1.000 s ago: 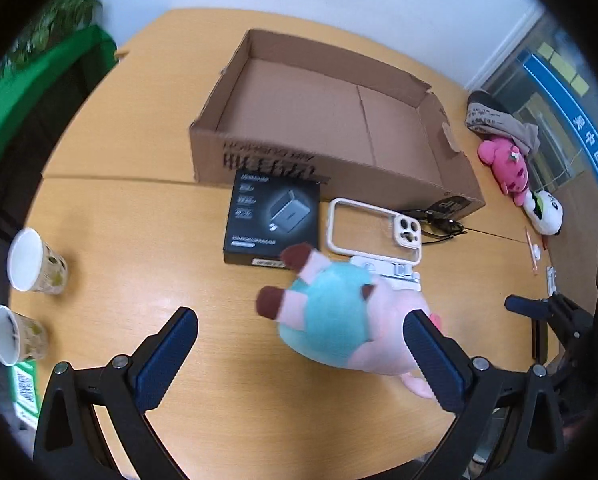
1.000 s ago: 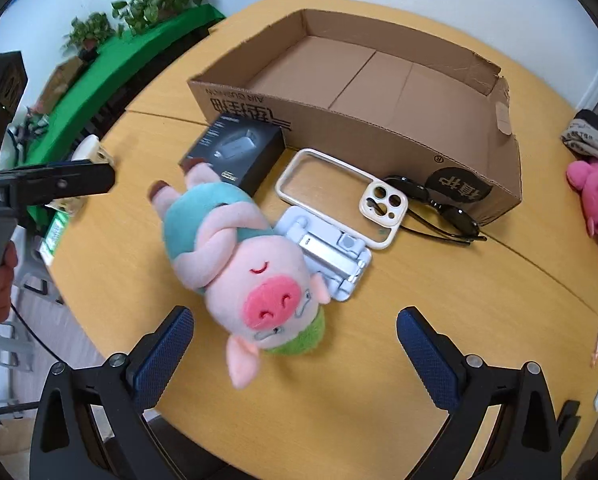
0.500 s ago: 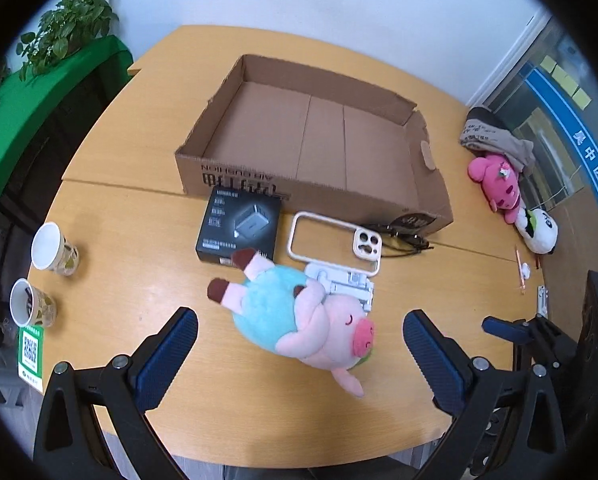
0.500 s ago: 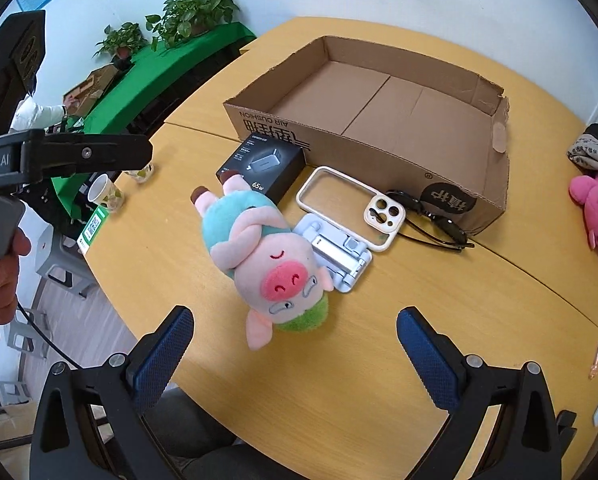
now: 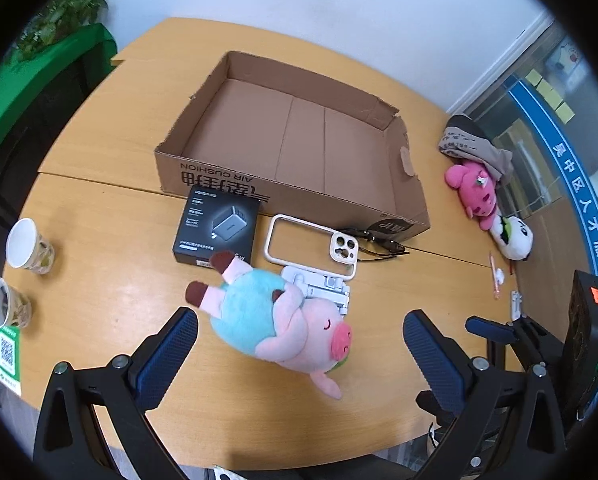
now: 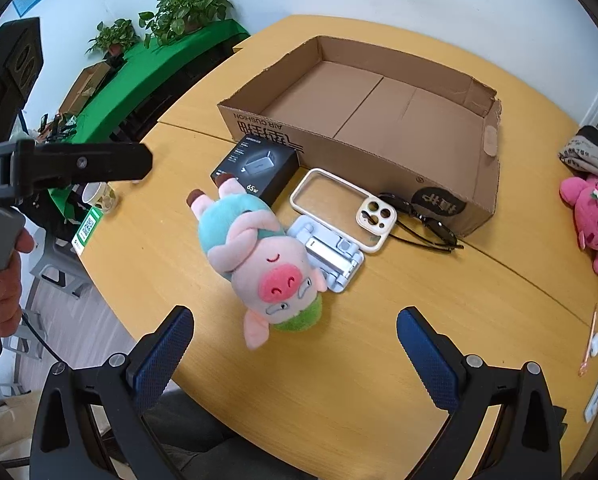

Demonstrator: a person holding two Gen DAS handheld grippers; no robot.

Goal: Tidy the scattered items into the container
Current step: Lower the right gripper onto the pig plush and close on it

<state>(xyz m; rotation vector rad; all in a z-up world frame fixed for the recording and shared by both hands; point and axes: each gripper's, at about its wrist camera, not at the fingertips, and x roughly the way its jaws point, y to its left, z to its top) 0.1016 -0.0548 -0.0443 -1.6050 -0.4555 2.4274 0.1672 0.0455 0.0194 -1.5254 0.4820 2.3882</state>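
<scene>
Cardboard, brown and bare inside: the open box (image 5: 295, 140) at upper centre of both views holds nothing yet, so I judge the tidying is at its very first pick. Below the box's near wall, mid-frame, lie five scattered items: one black charger box (image 5: 217, 226) just in front of the wall, one cream phone case (image 5: 313, 246) to its right, one pair of black sunglasses (image 5: 379, 242) touching the wall's right end, one white folding stand (image 5: 323, 290), and one pig plush (image 5: 271, 322) in a teal top, lying on its side and overlapping the stand's edge.

The left gripper (image 5: 299, 354) hangs above the table with its jaws spread wide, nothing between them, the plush just ahead. The right gripper (image 6: 291, 354) is likewise spread and empty.

The next move probably calls for lowering one gripper over the plush's soft middle and closing without dragging the stand beneath.

At the left edge stand two paper cups (image 5: 25, 246); at far right lie one pink plush (image 5: 475, 192) and one panda plush (image 5: 517, 238).
</scene>
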